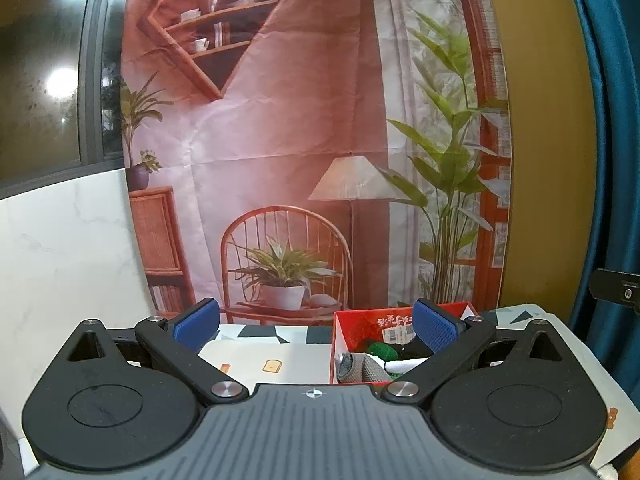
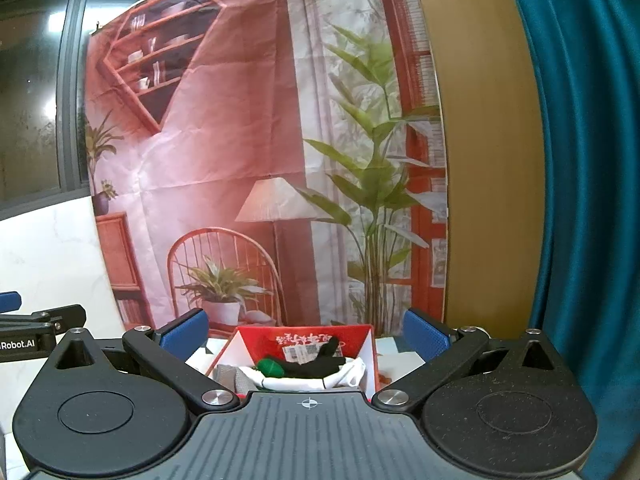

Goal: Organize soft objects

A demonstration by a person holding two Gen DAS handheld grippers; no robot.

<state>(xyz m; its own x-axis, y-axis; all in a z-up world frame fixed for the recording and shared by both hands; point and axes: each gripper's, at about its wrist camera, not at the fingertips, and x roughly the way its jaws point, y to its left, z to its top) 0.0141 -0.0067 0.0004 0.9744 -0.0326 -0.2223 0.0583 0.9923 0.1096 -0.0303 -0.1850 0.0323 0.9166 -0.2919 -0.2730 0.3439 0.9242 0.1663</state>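
My left gripper (image 1: 316, 330) hangs with its two blue pads spread wide, grasping nothing. To its right sits one red box (image 1: 340, 340) on the table (image 1: 256, 354), holding a grey cloth (image 1: 362, 368), a green piece (image 1: 382, 349), a black piece and a white one. My right gripper (image 2: 306, 336) is likewise released and empty, hovering before that box (image 2: 370, 356).

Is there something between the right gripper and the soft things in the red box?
Nothing visible blocks it. The right gripper is open and empty, and the red box lies straight ahead between its fingers, open at the top, with the black cloth lying uncovered on the pile.
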